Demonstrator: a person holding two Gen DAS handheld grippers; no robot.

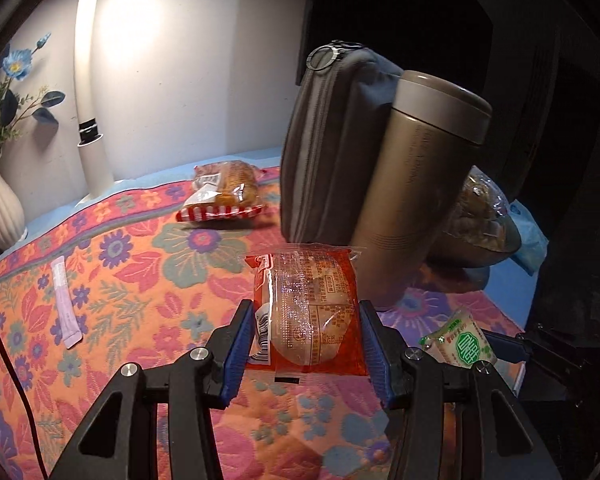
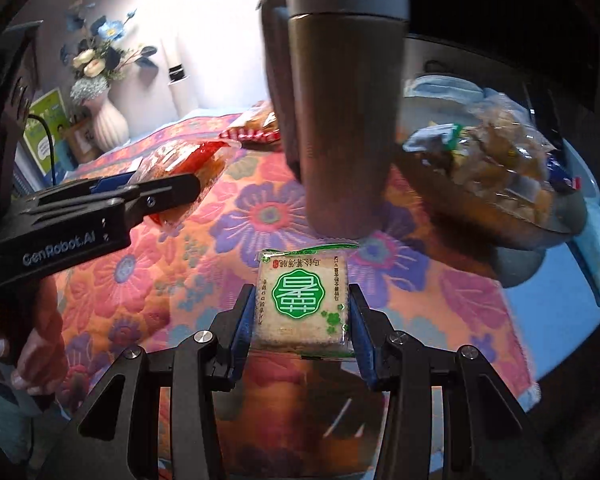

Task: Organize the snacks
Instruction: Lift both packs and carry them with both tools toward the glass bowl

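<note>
My left gripper [image 1: 306,312] is shut on an orange-wrapped pastry packet [image 1: 308,308], held above the flowered cloth; the right wrist view shows this packet [image 2: 188,168] at the left, in the black left gripper [image 2: 188,188]. My right gripper [image 2: 302,300] is shut on a square white snack with a green seal [image 2: 302,300], which also shows at the right of the left wrist view as a small packet [image 1: 462,342]. A bowl [image 2: 540,224] heaped with wrapped snacks [image 2: 500,152] stands at the right. A red-striped bread packet [image 1: 224,194] lies farther back.
A tall brown flask [image 1: 416,184] and a grey zip pouch [image 1: 332,148] stand mid-table, between me and the bowl [image 1: 480,240]. A white vase with flowers [image 1: 2,208], a lamp post [image 1: 90,120] and a pink sachet [image 1: 66,304] are at the left. The table edge [image 2: 580,320] curves at right.
</note>
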